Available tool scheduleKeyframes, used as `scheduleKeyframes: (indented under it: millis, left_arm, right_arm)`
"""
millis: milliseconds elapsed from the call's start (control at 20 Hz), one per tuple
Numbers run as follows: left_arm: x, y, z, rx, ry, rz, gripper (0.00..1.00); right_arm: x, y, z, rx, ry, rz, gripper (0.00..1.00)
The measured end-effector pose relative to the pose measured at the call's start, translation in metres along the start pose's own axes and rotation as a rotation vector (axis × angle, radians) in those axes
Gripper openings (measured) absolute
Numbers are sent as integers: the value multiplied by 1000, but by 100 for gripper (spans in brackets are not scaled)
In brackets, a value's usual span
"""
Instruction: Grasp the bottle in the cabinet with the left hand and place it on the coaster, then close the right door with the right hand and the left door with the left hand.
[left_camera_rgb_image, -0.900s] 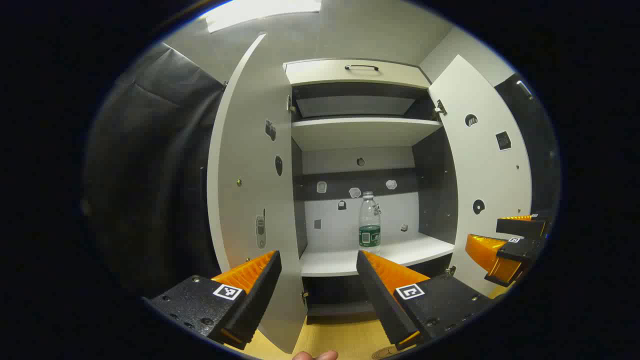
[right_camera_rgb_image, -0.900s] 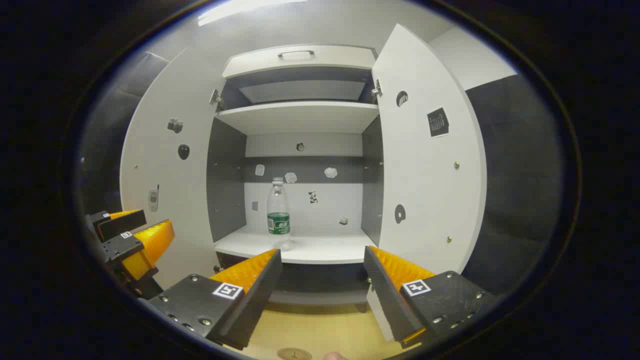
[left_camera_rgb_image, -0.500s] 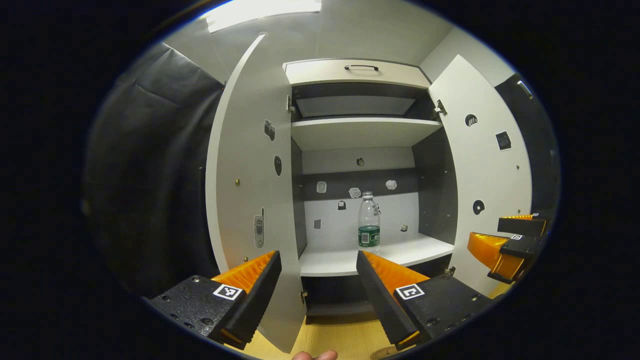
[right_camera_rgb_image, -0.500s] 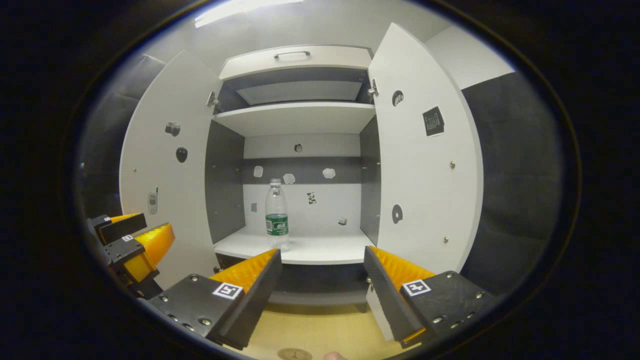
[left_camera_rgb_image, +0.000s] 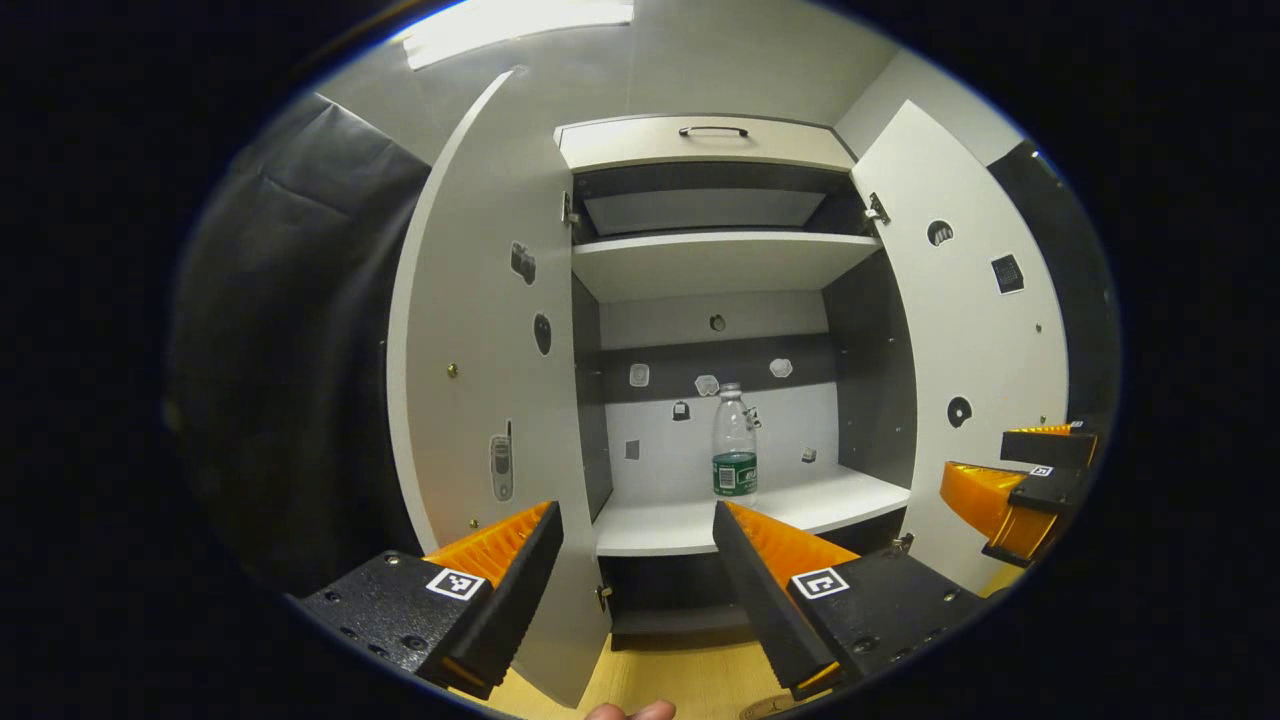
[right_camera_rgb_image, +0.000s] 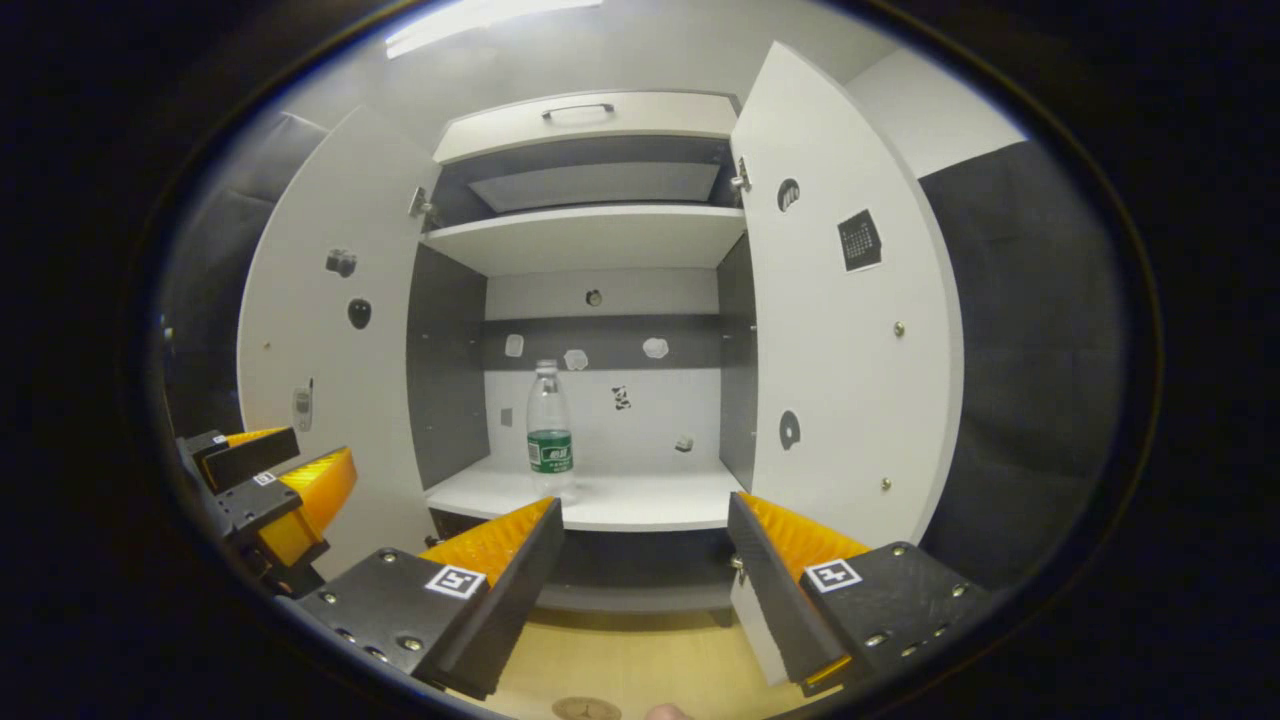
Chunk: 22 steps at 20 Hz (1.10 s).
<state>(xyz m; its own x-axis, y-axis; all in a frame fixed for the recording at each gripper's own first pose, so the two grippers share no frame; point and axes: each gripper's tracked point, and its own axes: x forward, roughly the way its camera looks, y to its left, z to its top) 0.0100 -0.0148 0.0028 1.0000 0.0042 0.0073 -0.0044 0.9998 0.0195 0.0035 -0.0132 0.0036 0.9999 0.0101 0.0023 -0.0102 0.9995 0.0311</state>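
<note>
While both cabinet doors stand swung wide, the bottle (left_camera_rgb_image: 735, 445) is seen upright on the lower shelf (left_camera_rgb_image: 690, 520), well ahead of the left gripper (left_camera_rgb_image: 638, 545), whose fingers are held apart and empty. The right gripper (right_camera_rgb_image: 645, 545) is likewise spread, above a yellow surface (right_camera_rgb_image: 630, 665).

Smooth cupboard, see-through bottle, ridged pads

The cabinet (right_camera_rgb_image: 590, 235) has smooth, matt white boards with dull grey panels inside, and the doors look the same. The bottle (right_camera_rgb_image: 549, 432) is clear, shiny plastic with a paper-like band. The table (right_camera_rgb_image: 640, 665) looks like smooth, pale wood. The left gripper (left_camera_rgb_image: 635, 540) has ridged pads (left_camera_rgb_image: 780, 545) on matt, hard plastic bodies.
</note>
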Motion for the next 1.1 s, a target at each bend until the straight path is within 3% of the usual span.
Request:
scheduleKeyframes:
  millis: [400, 1100]
  left_arm:
    - [42, -20, -3, -7, -4, -22, 94]
    - [194, -97, -36, -17, 50, -148, 96]
  right_arm:
    - [2, -9, 2, -6, 6, -6, 100]
    - [12, -38, -8, -50, 62, -81, 100]
